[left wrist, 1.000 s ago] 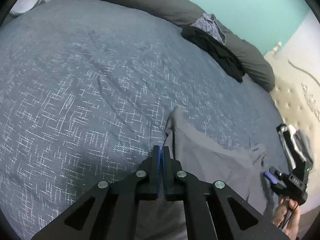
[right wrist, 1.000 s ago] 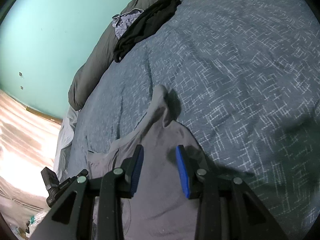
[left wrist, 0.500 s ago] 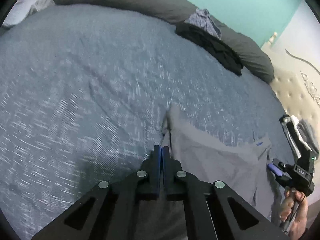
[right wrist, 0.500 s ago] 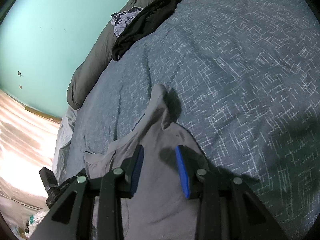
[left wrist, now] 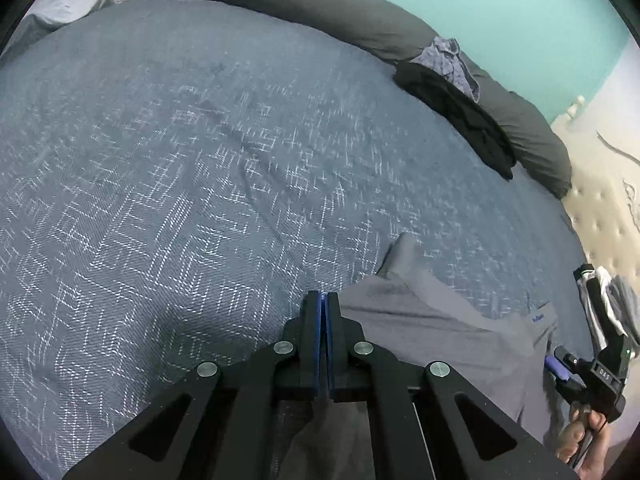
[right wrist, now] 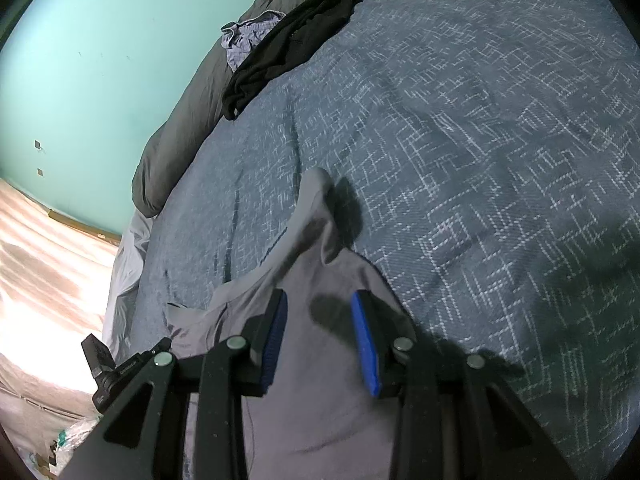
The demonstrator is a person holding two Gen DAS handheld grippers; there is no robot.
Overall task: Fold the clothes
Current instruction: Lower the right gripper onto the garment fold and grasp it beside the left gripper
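Left wrist view: left gripper [left wrist: 323, 308] fully closed at the near edge of the grey garment [left wrist: 432, 320]; whether cloth is pinched, cannot tell. Right gripper [right wrist: 320, 322] partly open, poised over the garment, nothing clamped, probably ready to take a fold point. Garment lies on the bed [left wrist: 160, 180]. Small blue label [left wrist: 539, 317] unreadable. Beyond: black clothes [left wrist: 460, 116].

Dim, cool light on the bedspread [left wrist: 200, 200]; blown-out glare on the floor [right wrist: 44, 280] at left in the right wrist view. Gripper shadows fell on the grey garment [right wrist: 320, 400]. Fisheye bent the edges, with slight blur far out.
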